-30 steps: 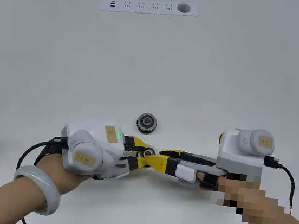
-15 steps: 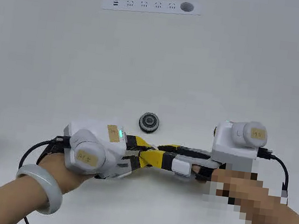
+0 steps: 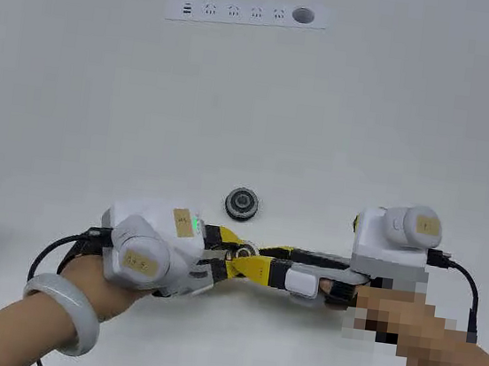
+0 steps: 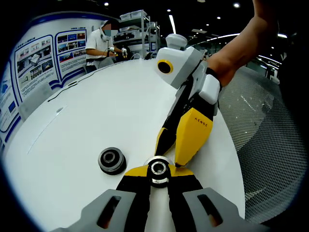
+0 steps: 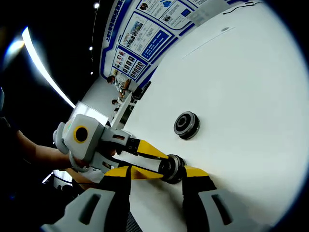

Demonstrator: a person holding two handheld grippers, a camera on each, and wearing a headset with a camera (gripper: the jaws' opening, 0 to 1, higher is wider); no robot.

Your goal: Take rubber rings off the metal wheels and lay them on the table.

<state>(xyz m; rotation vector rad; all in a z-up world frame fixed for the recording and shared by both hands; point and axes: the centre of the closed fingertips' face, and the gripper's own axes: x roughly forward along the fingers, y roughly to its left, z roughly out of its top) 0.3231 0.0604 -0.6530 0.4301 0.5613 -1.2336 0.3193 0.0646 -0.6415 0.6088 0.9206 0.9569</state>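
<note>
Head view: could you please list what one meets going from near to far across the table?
Bracelet → held wheel → loose wheel → power strip.

Two small round metal wheels, dark with silvery centres. The first wheel (image 3: 241,202) lies flat on the white table (image 3: 368,118), its black rubber ring (image 4: 102,162) still on. The second wheel (image 3: 242,251) sits nearer the person, clamped between yellow-tipped jaws.
</note>
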